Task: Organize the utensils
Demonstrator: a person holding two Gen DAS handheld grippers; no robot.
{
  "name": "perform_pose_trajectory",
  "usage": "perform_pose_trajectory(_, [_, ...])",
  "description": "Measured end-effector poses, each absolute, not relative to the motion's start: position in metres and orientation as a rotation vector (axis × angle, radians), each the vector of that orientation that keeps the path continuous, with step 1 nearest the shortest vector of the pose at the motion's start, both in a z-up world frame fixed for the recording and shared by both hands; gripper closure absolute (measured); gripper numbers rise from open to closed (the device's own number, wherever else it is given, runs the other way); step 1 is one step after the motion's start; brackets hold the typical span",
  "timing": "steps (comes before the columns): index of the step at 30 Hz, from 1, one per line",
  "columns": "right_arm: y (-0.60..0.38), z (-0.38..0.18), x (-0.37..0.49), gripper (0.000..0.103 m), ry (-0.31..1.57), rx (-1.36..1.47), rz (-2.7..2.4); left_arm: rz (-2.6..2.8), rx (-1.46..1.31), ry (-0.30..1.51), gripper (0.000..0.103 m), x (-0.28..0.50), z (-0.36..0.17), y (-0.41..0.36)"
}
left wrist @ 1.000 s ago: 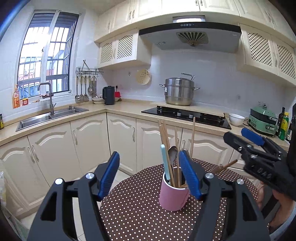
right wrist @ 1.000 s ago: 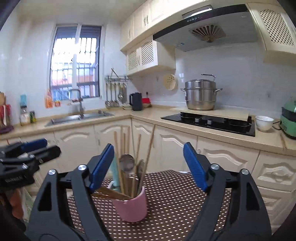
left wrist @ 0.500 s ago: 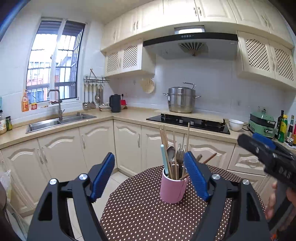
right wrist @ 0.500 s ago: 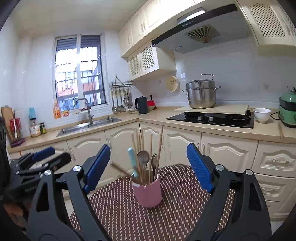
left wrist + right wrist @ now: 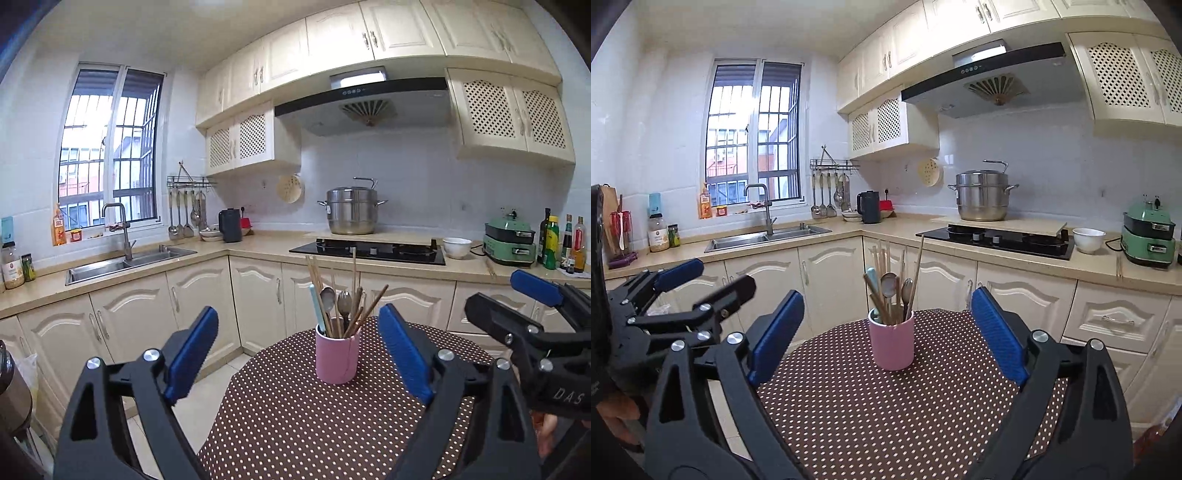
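A smooth pink cylindrical cup (image 5: 337, 358) packed with wooden chopsticks (image 5: 317, 280), metal spoons (image 5: 328, 297) and a pale blue handle is stood upright on a round table (image 5: 295, 417) covered in brown white-dotted cloth. The left gripper (image 5: 297, 352) and right gripper (image 5: 888, 334) are spread wide, their jaws having just been opening, with nothing pinched. The cup is seen ahead of both, framed between the ribbed blue pads but untouched.

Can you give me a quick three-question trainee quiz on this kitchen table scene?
1. True or false: the left gripper is shut on the pink cup.
2. What stands in the cup? A) knives only B) chopsticks and spoons C) nothing
3. Which cloth pattern covers the table?

Key: 1 false, both it and the right gripper are open and empty; 2 B; 3 brown with white dots.
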State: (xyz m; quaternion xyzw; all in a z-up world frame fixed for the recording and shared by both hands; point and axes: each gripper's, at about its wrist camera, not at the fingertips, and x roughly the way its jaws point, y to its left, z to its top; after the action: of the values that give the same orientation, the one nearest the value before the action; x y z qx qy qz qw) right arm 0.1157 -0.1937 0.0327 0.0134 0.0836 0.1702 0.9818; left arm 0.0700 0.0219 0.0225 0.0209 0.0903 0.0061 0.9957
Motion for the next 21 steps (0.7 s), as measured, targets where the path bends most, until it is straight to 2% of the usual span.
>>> perform_pose_trajectory(21, [-0.192,0.03,0.06,0.009,0.082,-0.029,0.242,-0.015,0.068,0.097,0.016,0.018,0.022,0.015])
